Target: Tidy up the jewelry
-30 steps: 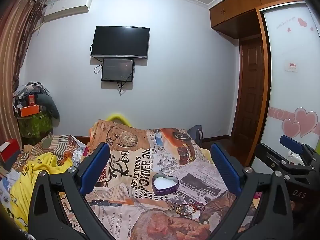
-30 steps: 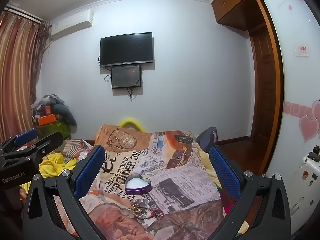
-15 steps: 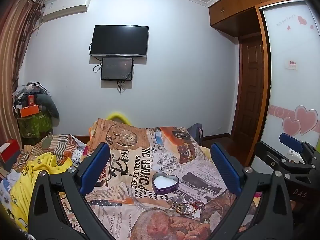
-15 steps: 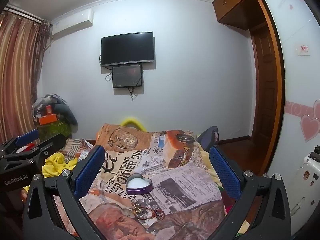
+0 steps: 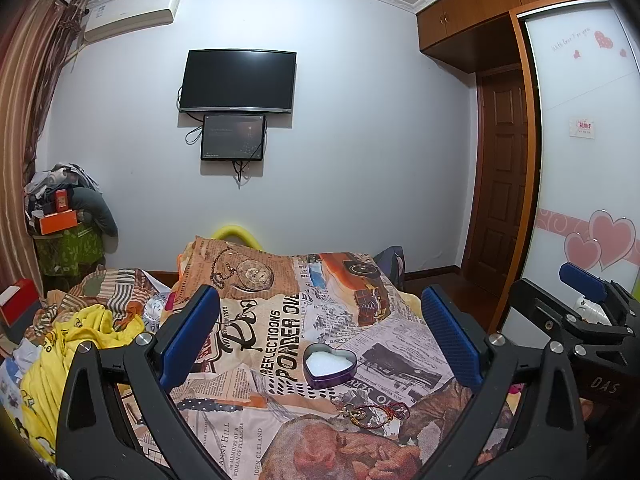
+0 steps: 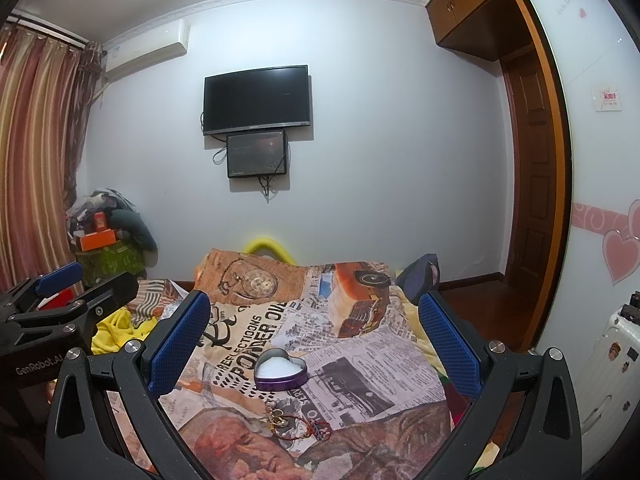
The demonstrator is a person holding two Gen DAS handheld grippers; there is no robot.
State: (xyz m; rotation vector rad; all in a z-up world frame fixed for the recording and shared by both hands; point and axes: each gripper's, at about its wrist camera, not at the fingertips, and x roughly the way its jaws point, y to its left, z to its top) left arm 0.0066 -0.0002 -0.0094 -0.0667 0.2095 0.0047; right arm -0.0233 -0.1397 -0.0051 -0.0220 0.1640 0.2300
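A purple heart-shaped tin point(image 5: 329, 365) with white lining sits open on the newspaper-print bedspread point(image 5: 256, 328); it also shows in the right wrist view point(image 6: 281, 369). Just in front of it lies a small pile of jewelry point(image 5: 374, 409): a gold piece and a red cord bracelet, seen too in the right wrist view point(image 6: 298, 426). My left gripper point(image 5: 320, 336) is open and empty, held above the bed behind the tin. My right gripper point(image 6: 314, 338) is open and empty, likewise above the bed. Each gripper shows at the edge of the other's view.
Yellow clothing point(image 5: 80, 336) and striped fabric lie on the bed's left. A red box point(image 5: 16, 304) and a cluttered stand point(image 5: 64, 224) are at far left. A wardrobe point(image 5: 580, 160) and door stand at right. A suitcase point(image 6: 608, 364) is at far right.
Both views have shifted only slightly; the tin and jewelry lie where they were. Both grippers stay open.
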